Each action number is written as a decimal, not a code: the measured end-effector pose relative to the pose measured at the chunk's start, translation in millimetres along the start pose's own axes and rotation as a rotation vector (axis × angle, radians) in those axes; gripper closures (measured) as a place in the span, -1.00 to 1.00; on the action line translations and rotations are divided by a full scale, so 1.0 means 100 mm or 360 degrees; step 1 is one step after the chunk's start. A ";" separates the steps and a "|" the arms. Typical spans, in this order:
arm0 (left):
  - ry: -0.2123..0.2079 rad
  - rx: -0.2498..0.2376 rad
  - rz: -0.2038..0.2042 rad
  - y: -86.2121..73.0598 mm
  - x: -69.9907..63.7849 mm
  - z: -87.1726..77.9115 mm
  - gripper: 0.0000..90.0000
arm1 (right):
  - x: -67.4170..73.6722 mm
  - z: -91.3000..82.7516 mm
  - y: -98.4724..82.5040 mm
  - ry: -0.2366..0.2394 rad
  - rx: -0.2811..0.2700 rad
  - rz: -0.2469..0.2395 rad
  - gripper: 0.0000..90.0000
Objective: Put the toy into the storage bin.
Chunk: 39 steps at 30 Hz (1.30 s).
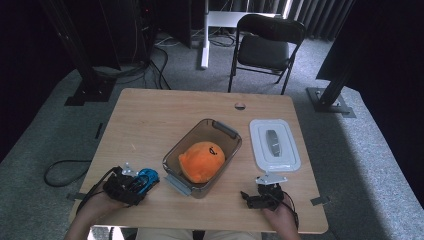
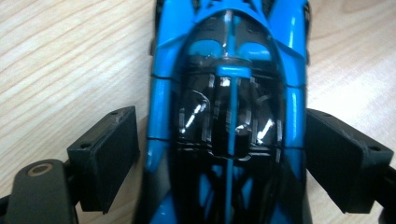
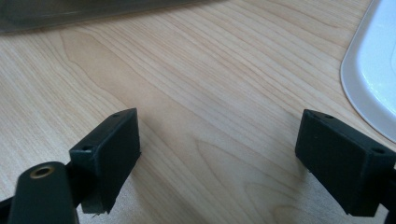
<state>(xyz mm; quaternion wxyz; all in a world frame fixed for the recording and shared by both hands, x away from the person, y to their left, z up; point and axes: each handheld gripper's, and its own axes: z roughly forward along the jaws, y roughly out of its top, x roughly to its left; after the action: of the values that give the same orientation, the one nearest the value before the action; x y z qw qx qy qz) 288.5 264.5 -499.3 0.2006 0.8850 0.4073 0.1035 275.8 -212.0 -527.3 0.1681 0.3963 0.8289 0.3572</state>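
My left gripper (image 1: 142, 182) sits at the near left corner of the pale wooden worktop (image 1: 150, 120), its jaws spread on either side of a glossy blue and black toy car (image 2: 229, 116). I see a slim gap at the left pad; the right pad seems just beside the body, so nothing is clamped. My right gripper (image 3: 219, 154) hangs wide open over bare wood beside the white plastic lid (image 1: 274, 144). An orange plush toy (image 1: 202, 161) lies in the clear plastic tub (image 1: 227, 131).
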 end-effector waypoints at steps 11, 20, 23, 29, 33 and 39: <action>-0.0017 -0.0038 0.0020 -0.04 0.01 -0.04 -0.41 | 0.00 0.00 0.00 -0.0001 0.0000 0.0000 -0.70; -0.0039 -0.0079 -0.0001 -0.02 0.03 -0.06 -0.40 | 0.00 0.00 0.00 -0.0001 0.0000 0.0001 -0.70; -0.0039 -0.0093 -0.0001 0.02 0.04 -0.11 -0.38 | 0.00 0.00 0.00 -0.0002 0.0000 0.0001 -0.70; -0.0010 -0.0106 -0.0011 0.06 0.04 -0.14 -0.38 | 0.00 0.00 0.00 -0.0002 -0.0001 0.0001 -0.70; -0.0028 -0.0189 -0.0054 0.09 0.07 -0.25 -0.38 | 0.00 0.00 0.00 -0.0002 -0.0001 0.0001 -0.70; -0.0002 -0.0211 -0.0037 0.18 0.11 -0.37 -0.38 | 0.00 0.00 0.00 -0.0002 -0.0001 0.0001 -0.70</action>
<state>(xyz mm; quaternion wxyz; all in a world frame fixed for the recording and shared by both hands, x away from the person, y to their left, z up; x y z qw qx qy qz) 295.0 272.0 -458.4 0.2602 0.8650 0.4096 0.1273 276.3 -211.7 -527.3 0.1687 0.3967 0.8286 0.3572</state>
